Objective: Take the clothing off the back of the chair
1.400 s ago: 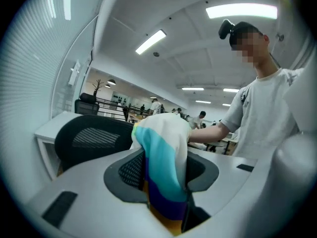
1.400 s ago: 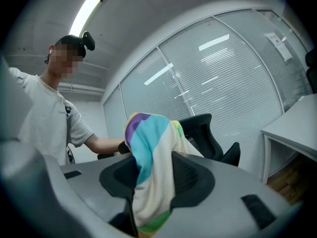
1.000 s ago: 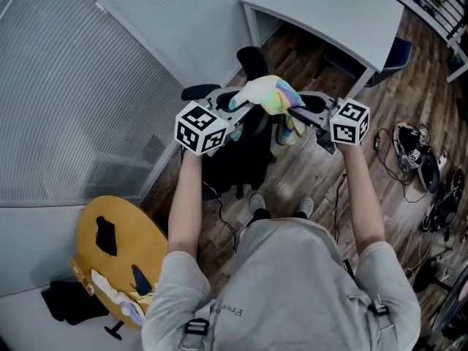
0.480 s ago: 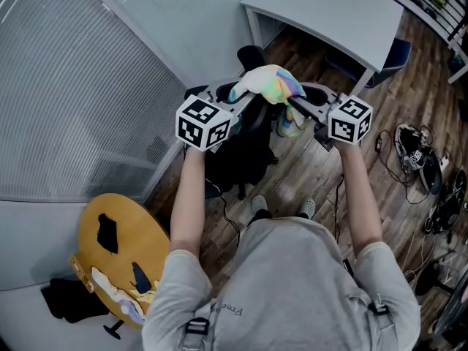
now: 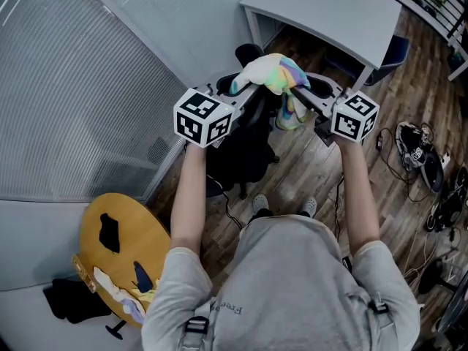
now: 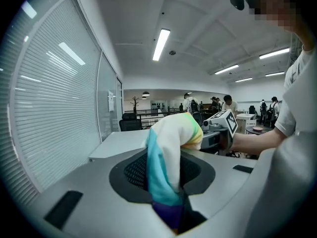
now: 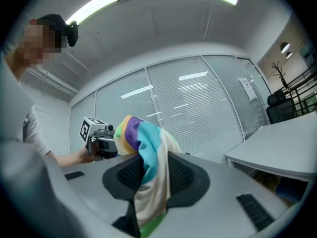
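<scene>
A multicoloured garment with white, teal, yellow and purple patches hangs bunched between my two grippers, above a black office chair. In the head view my left gripper grips its left end and my right gripper its right end. The left gripper view shows the cloth pinched between the grey jaws, with the right gripper's marker cube beyond it. The cloth is likewise clamped in the right gripper view, and a tail of it hangs down. I cannot tell whether the garment still touches the chair.
A white desk stands beyond the chair with a blue seat under it. A wall of window blinds runs along the left. A yellow round chair with clothes on it is behind me at left. Cables and gear lie on the wooden floor at right.
Both grippers have risen together with the garment held between them. The cloth now sits higher above the black chair, toward the desk in the head view.
</scene>
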`<state>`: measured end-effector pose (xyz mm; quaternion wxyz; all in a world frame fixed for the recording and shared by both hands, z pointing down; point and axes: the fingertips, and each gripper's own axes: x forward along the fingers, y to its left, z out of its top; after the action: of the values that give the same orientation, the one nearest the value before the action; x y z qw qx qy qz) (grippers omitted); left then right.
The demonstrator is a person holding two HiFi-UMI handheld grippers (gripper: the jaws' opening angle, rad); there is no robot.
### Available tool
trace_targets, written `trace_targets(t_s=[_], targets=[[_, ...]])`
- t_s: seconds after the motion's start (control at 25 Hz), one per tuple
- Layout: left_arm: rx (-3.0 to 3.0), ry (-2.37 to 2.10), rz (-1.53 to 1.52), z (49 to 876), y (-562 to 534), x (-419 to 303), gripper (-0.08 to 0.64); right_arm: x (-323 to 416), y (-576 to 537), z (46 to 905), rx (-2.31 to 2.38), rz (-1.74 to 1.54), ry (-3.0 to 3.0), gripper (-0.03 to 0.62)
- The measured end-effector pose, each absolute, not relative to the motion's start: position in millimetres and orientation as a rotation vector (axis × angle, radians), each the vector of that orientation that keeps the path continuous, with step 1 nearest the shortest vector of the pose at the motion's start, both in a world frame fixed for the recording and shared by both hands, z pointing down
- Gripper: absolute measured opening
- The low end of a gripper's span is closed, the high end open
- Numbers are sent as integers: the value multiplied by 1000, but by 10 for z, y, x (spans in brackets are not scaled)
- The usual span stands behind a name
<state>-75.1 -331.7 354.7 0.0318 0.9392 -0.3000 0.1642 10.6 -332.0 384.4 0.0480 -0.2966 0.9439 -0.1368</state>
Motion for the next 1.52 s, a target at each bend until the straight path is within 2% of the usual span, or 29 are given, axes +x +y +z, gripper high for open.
trace_targets(t_s=[1.04, 1.52], targets=[[3039, -790, 463, 3189, -3028, 10, 123, 923, -3042, 3312, -1078, -302, 2650, 129], [3078, -646, 437, 3231, -2903, 515, 123, 1434, -2804, 3355, -1182, -316, 2533, 133]])
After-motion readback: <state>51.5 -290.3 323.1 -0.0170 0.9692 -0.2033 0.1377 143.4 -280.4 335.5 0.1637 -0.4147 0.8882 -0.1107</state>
